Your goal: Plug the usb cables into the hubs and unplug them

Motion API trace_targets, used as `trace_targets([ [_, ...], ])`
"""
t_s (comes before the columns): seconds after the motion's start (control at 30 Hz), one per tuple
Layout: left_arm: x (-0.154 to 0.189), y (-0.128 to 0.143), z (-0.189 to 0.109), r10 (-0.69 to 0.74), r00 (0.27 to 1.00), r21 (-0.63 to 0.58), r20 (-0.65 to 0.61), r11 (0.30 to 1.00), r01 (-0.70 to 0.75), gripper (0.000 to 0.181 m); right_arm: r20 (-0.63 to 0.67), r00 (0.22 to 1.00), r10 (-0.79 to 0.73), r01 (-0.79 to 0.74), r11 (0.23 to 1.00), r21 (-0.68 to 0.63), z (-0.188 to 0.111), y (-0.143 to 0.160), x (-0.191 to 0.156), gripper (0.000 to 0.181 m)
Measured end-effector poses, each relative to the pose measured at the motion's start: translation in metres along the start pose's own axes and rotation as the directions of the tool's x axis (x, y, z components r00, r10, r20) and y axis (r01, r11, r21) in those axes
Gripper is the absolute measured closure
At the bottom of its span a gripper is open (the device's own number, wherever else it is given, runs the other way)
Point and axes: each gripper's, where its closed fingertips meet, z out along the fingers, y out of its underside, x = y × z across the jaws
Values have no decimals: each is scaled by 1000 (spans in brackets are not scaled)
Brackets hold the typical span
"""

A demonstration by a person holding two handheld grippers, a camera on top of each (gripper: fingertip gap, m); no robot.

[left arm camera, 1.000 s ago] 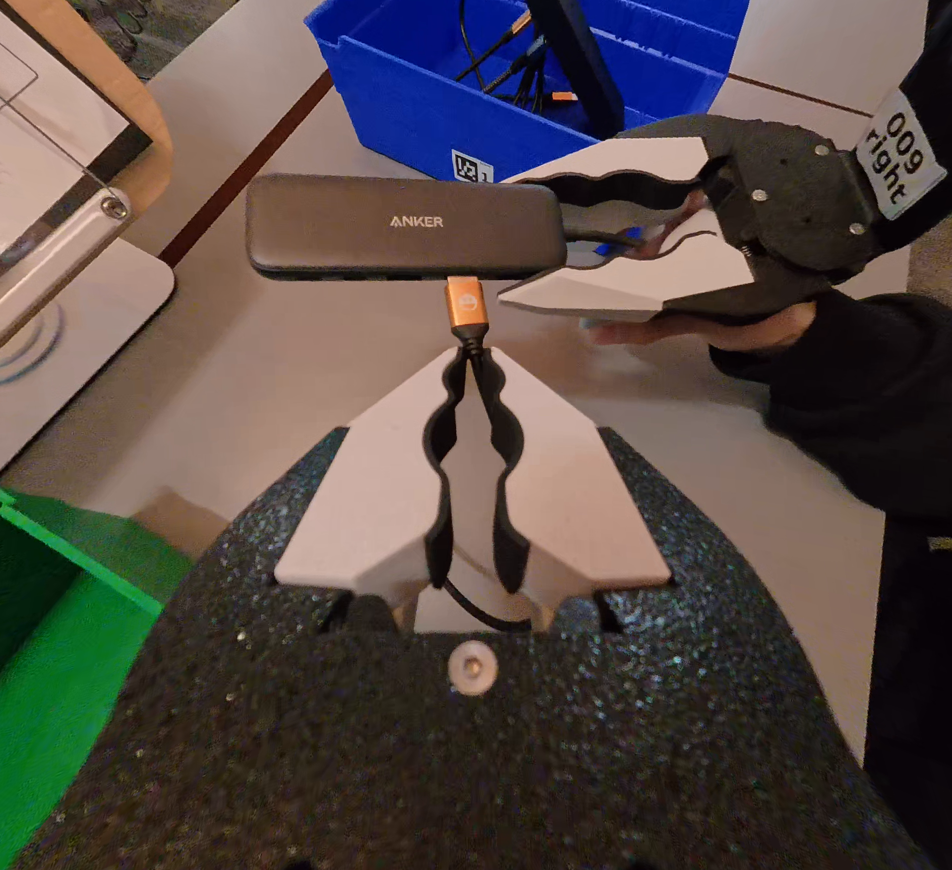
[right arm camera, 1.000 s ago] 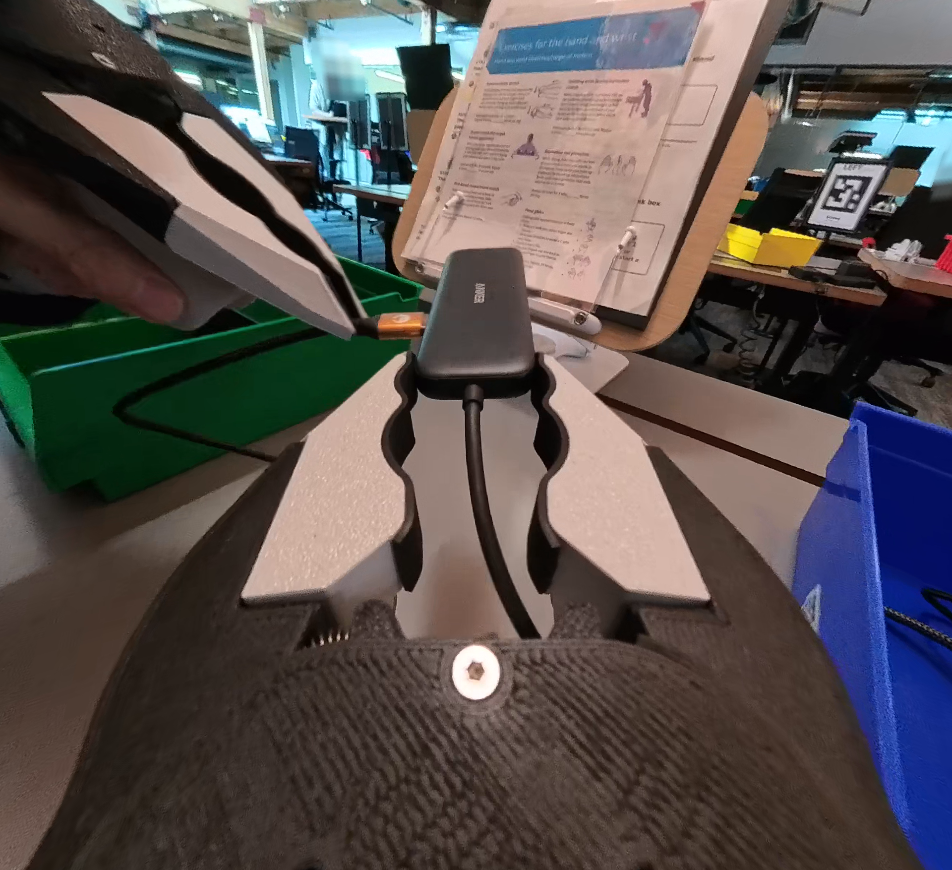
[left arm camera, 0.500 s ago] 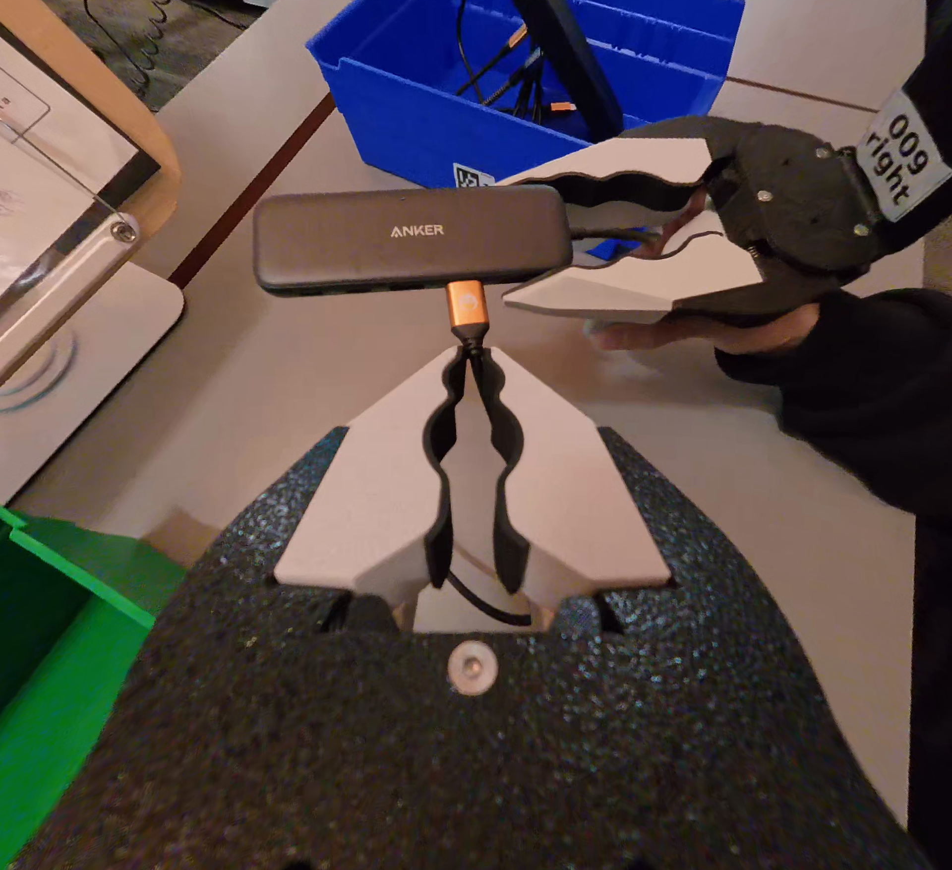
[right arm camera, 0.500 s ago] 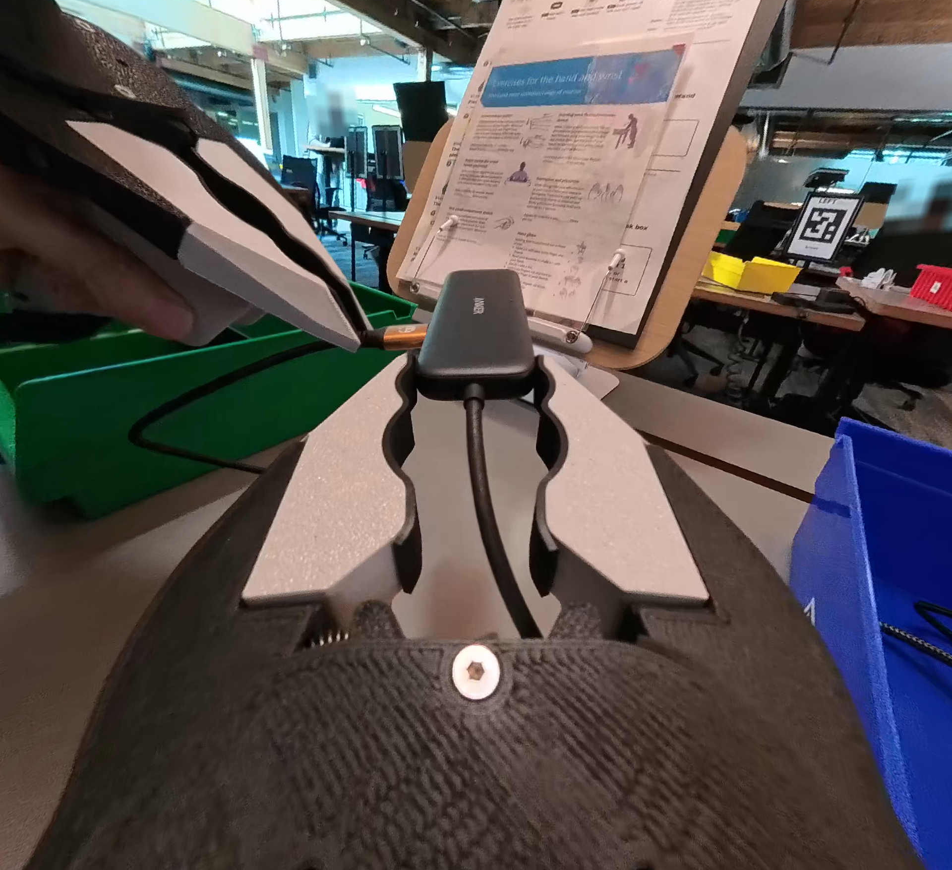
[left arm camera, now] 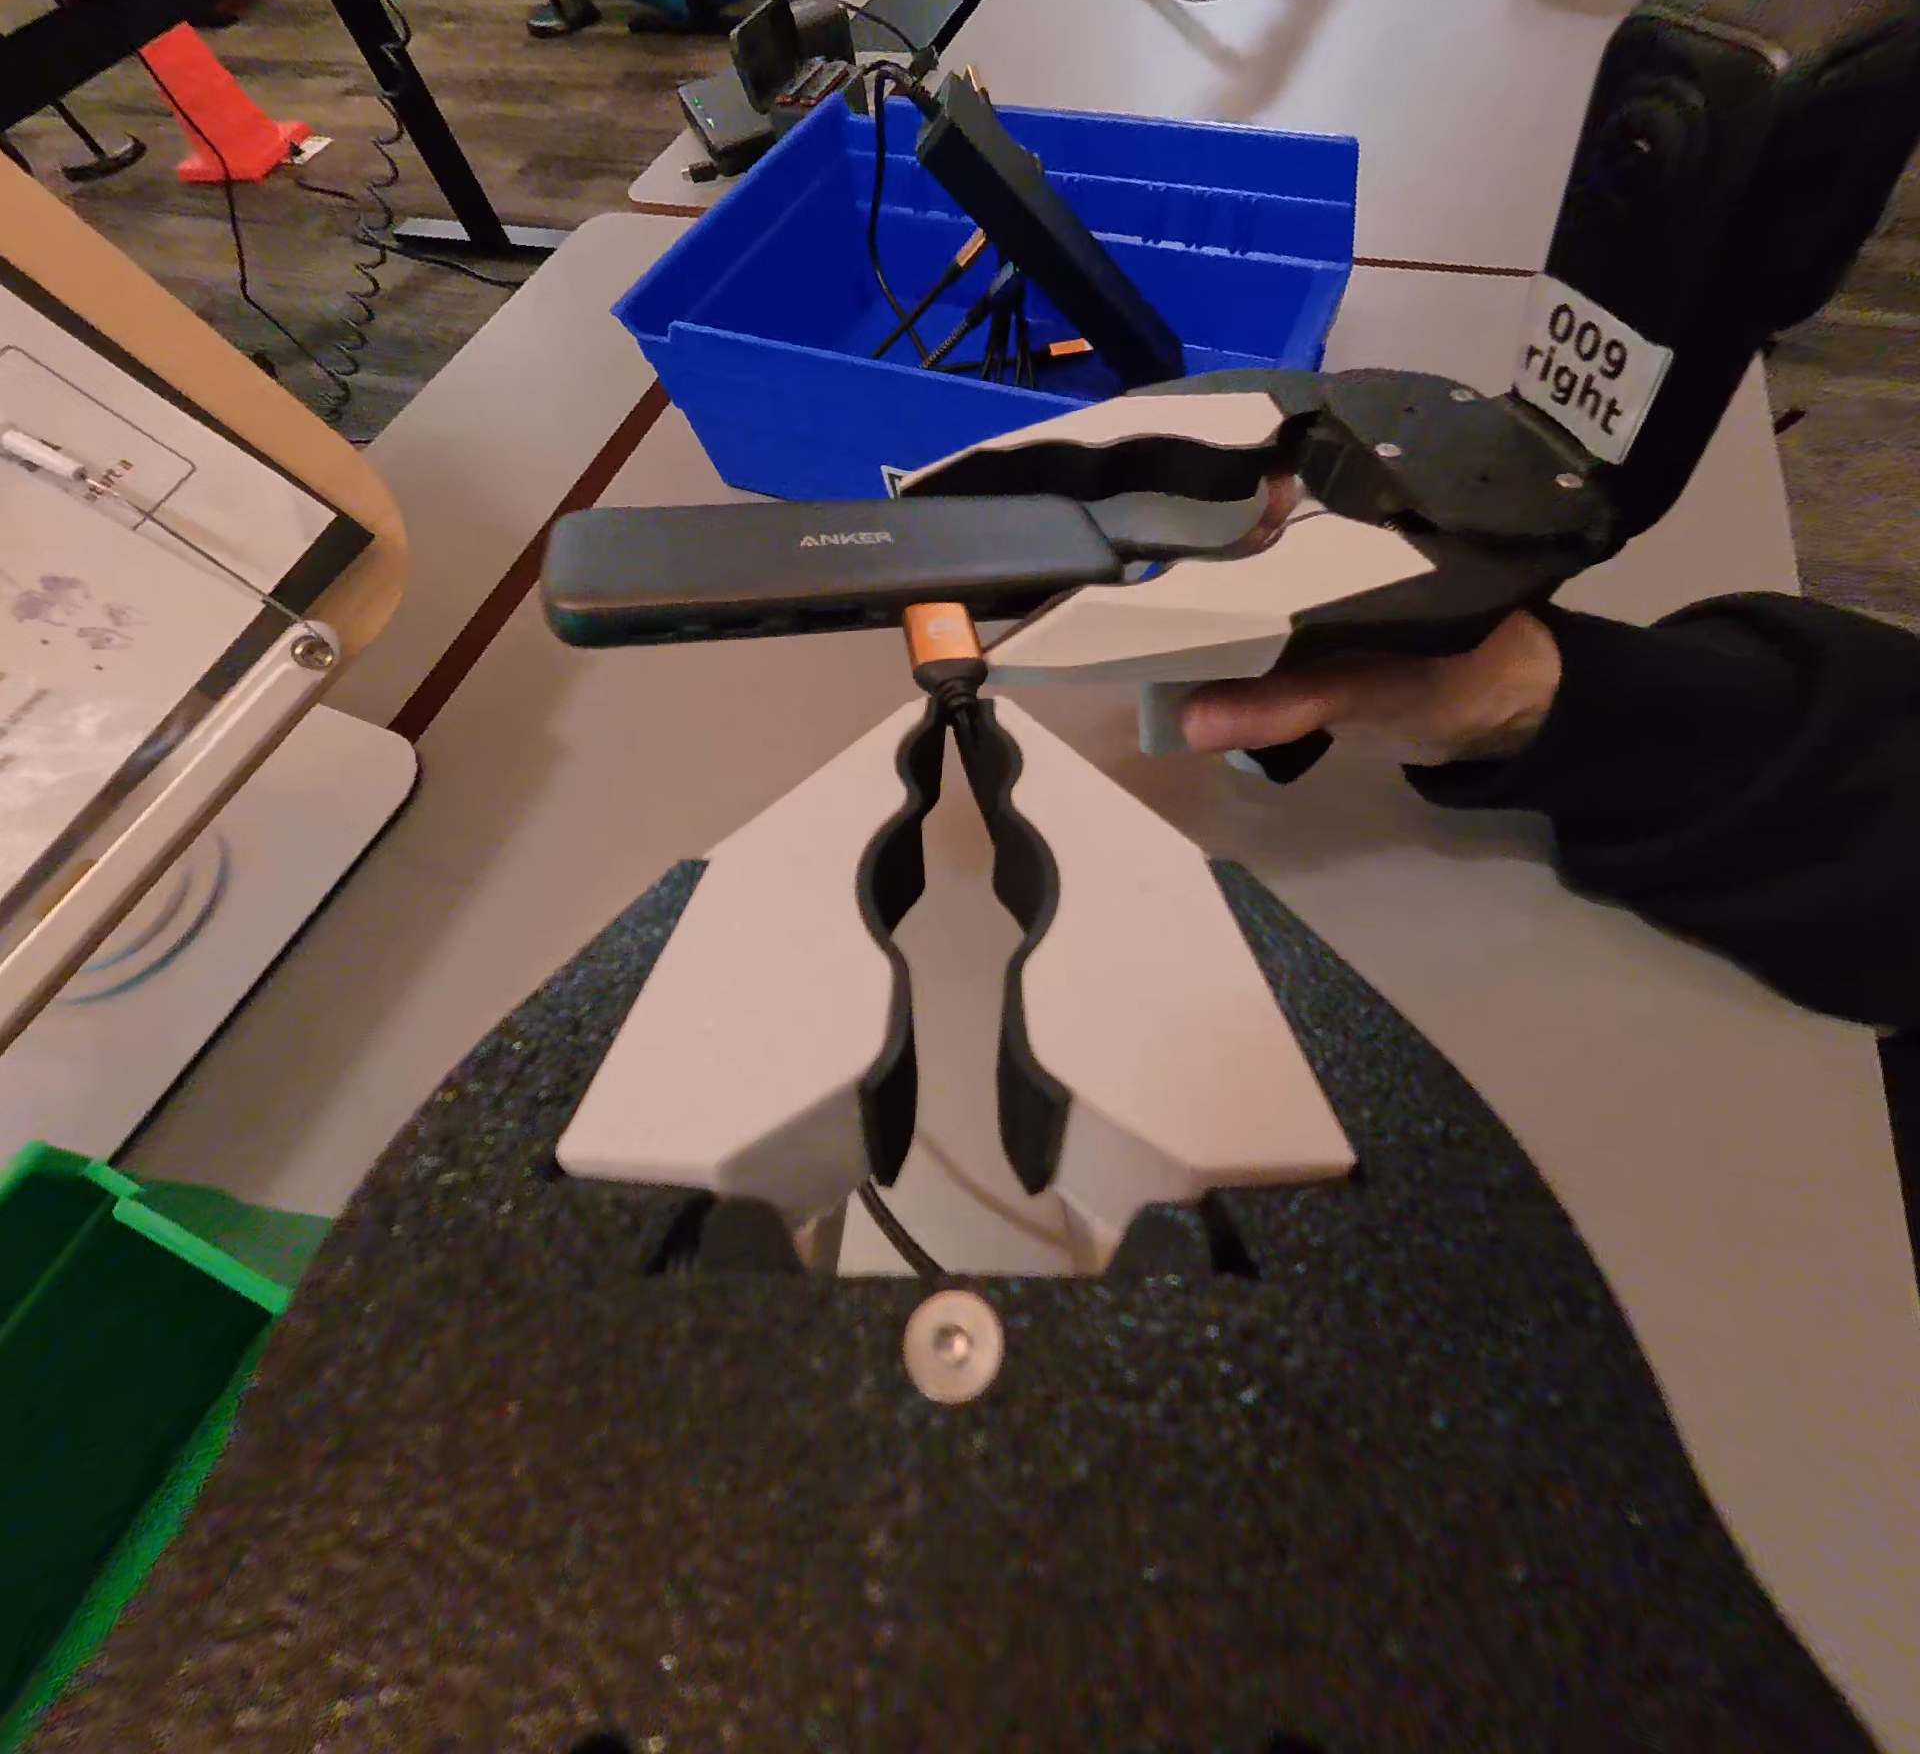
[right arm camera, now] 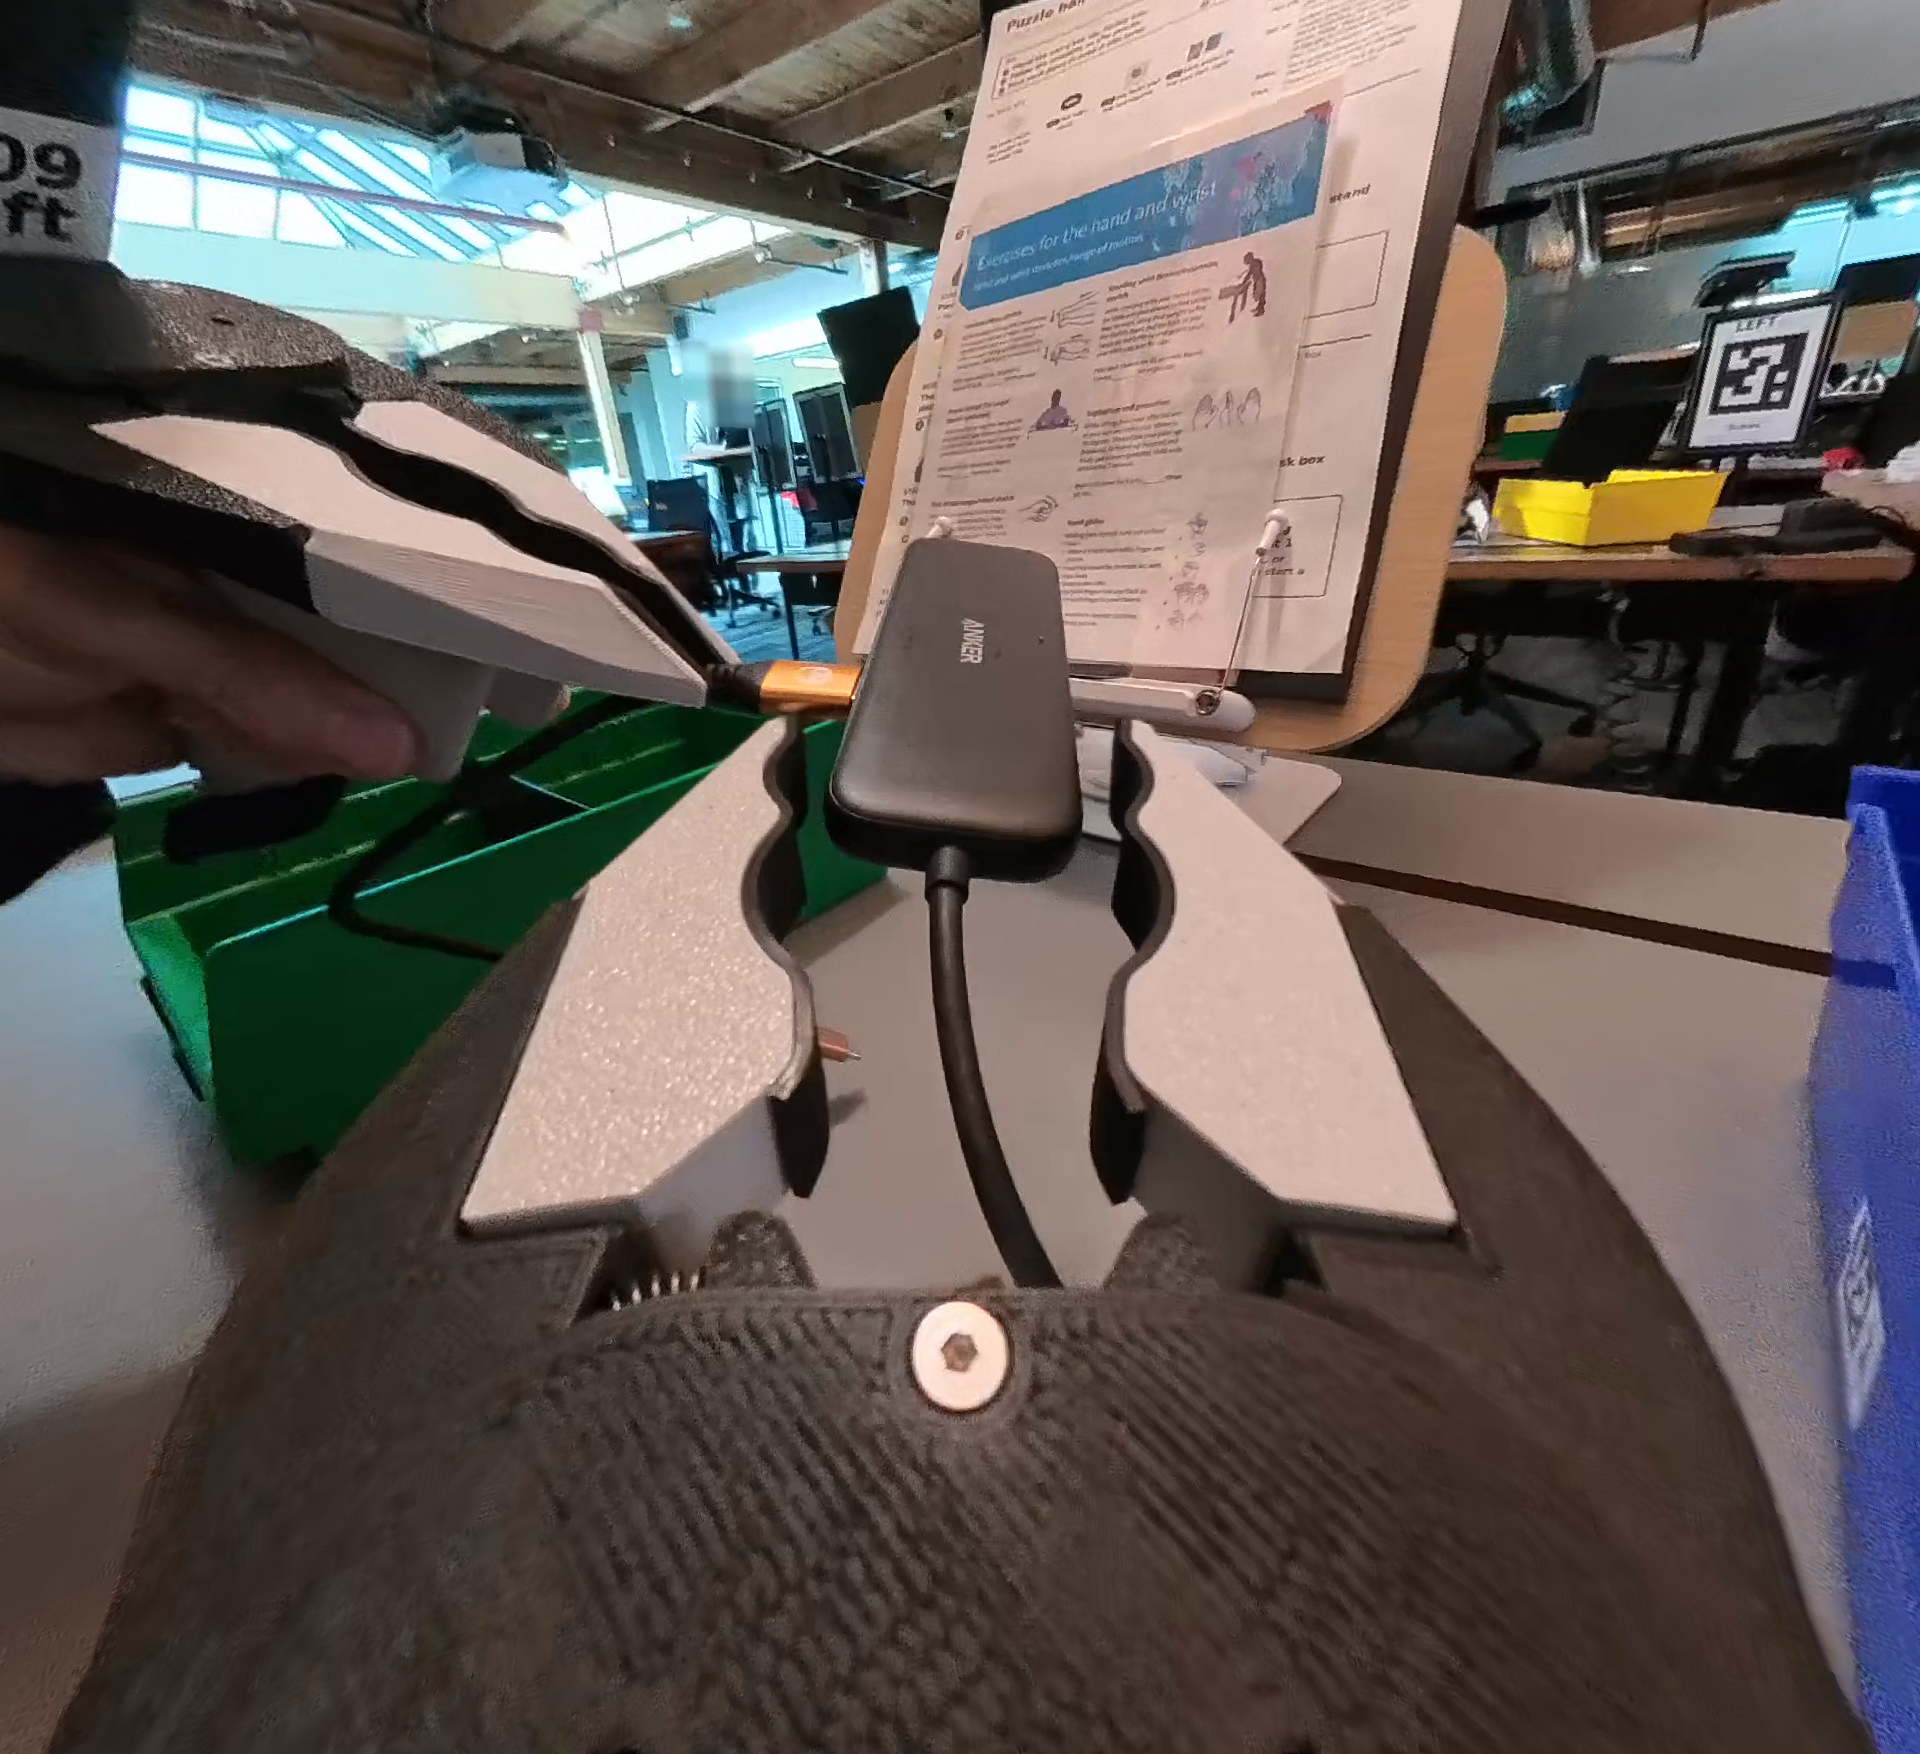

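The table (left arm camera: 1455, 1133) carries a blue bin (left arm camera: 831, 395) of spare cables, kept within reach. Above it hangs the hub (left arm camera: 821, 561), plug seated in its side port. The right gripper (right arm camera: 951, 769) has its fingers spread apart, not gripping the hub's end. The left gripper (left arm camera: 951, 728) is clamped on the cable (left arm camera: 961, 702) just behind the orange plug (left arm camera: 940, 644), probably for a straight pull.
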Motion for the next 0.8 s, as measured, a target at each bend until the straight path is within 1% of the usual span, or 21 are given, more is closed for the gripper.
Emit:
trace_targets([
  [0.03, 0, -1, 0, 1, 1000, 6, 0, 1000, -1, 177, -3, 1000, 2, -2, 1000, 1, 0, 0, 0, 125],
  [0.07, 0, -3, 0, -1, 1000, 13, -4, 1000, 1, 177, 1, 1000, -3, 3, 1000, -5, 0, 1, -1, 132],
  [0.13, 1, -4, 0, -5, 1000, 14, -9, 1000, 5, 177, -13, 1000, -14, 14, 1000, -8, 0, 1, 1, 136],
  [0.3, 3, -8, 1, -30, 999, 48, -29, 998, 31, 177, -35, 999, 7, -7, 1000, -5, -2, -5, 2, 136],
  [0.43, 7, -6, -2, -73, 995, 53, -72, 996, 77, 177, -29, 998, -57, 56, 998, -38, -3, -5, -2, 135],
  [0.5, 8, -7, -5, -88, 993, 50, -77, 995, 92, 174, -21, 997, -68, 67, 997, -32, -4, -8, -4, 135],
  [0.57, -2, -10, -18, -91, 996, 44, -16, 995, 91, 160, -29, 997, -66, 66, 998, -22, -5, -11, -3, 135],
  [0.6, -10, -10, -30, -82, 996, 40, 40, 996, 80, 158, -37, 997, -69, 68, 998, -18, -5, -12, -1, 135],
  [0.63, -21, -7, -44, -77, 992, 25, 103, 997, 75, 156, -46, 997, -66, 65, 998, -12, -6, -13, 1, 135],
  [0.67, -30, 1, -66, -79, 983, -6, 169, 997, 81, 154, -48, 997, -61, 61, 998, -10, -7, -14, 3, 135],
  [0.73, -51, 28, -101, -94, 947, -110, 307, 985, 134, 151, -60, 996, -60, 60, 998, -3, -8, -15, 6, 135],
  [0.8, -65, 64, -128, -132, 905, -226, 405, 944, 239, 147, -62, 997, -51, 51, 999, -4, -8, -14, 8, 135],
])
